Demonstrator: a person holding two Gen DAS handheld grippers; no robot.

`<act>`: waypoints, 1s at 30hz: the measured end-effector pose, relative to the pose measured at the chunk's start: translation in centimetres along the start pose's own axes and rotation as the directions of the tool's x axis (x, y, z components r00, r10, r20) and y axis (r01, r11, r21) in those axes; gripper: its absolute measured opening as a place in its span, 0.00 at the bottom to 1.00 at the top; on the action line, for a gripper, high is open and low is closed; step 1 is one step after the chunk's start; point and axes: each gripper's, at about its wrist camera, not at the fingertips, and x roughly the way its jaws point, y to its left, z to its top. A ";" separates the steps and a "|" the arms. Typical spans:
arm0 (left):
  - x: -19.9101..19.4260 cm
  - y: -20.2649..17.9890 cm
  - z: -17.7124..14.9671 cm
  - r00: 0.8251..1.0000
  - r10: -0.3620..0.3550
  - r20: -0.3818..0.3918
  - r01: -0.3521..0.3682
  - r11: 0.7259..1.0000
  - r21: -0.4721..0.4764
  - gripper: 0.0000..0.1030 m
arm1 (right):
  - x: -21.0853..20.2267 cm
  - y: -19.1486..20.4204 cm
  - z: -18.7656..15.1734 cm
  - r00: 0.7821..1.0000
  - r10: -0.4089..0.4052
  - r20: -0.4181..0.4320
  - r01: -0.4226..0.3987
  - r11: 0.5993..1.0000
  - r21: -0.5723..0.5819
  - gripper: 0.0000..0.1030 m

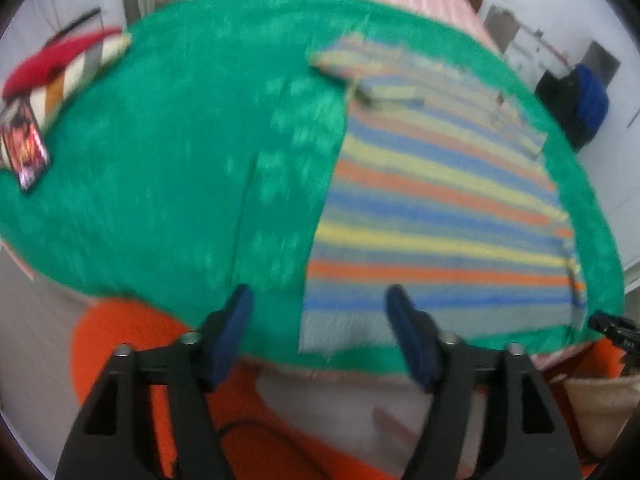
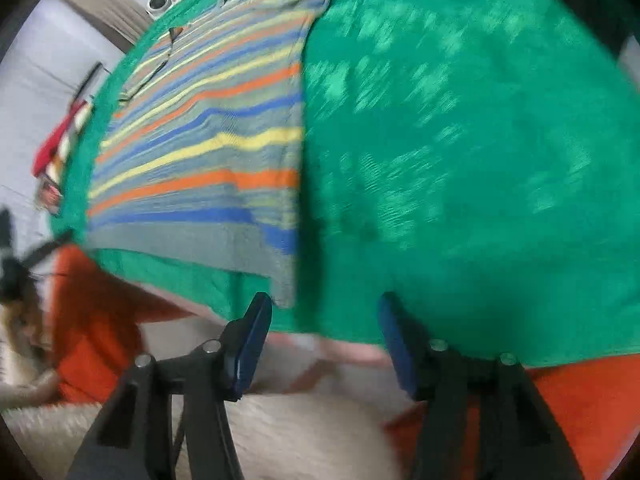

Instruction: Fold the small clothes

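Note:
A small striped shirt [image 1: 440, 200] in grey, blue, yellow and orange lies flat on a green cloth [image 1: 180, 160] spread over a bed. Its sides look folded in, giving straight edges. My left gripper [image 1: 320, 300] is open and empty, just above the shirt's near left corner at the bed's front edge. In the right wrist view the shirt [image 2: 208, 152] lies at the left. My right gripper [image 2: 326, 306] is open and empty, with its left finger beside the shirt's near right corner. The right gripper's tip shows in the left wrist view [image 1: 612, 326]. Both views are blurred.
A red and striped pillow [image 1: 68, 68] and a dark card or packet [image 1: 26, 148] lie at the bed's far left. An orange rug [image 1: 132, 344] and pale floor lie below the bed's front edge. A dark blue bag [image 1: 588, 100] stands by the wall at right.

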 end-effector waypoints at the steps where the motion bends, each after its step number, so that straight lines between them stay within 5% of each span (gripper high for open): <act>1: -0.6 -0.6 0.8 0.999 -0.010 0.042 0.010 1.000 0.005 0.83 | -1.3 0.4 0.6 0.998 -0.038 0.053 0.040 0.999 -0.033 0.54; 4: -0.4 -2.7 2.4 0.994 -0.044 0.099 0.042 0.999 0.026 0.92 | -3.6 2.1 2.7 0.984 -0.030 0.173 0.047 0.994 -0.094 0.56; 8: 2.1 -4.6 3.5 0.994 -0.098 0.057 0.095 0.994 0.056 0.92 | -3.5 5.8 5.4 0.969 0.045 0.244 -0.001 0.984 -0.178 0.60; 13: 6.8 -6.0 2.3 0.996 -0.093 0.005 0.092 0.993 0.078 0.92 | 0.7 9.4 6.1 0.970 0.105 0.220 -0.053 0.971 -0.232 0.60; 15: 8.9 -6.1 1.4 0.997 -0.066 -0.042 0.069 0.995 0.074 0.92 | 3.2 9.8 5.3 0.979 0.090 0.183 -0.046 0.972 -0.231 0.60; 17: 9.3 -6.4 0.6 0.999 -0.043 -0.007 0.043 0.992 0.114 0.96 | 5.0 9.7 4.5 0.987 0.060 0.151 -0.025 0.975 -0.219 0.60; 30: 9.9 -8.3 -0.1 0.999 0.038 -0.009 -0.035 0.969 0.246 0.99 | 5.5 11.0 3.6 0.981 0.022 0.190 0.031 0.961 -0.273 0.77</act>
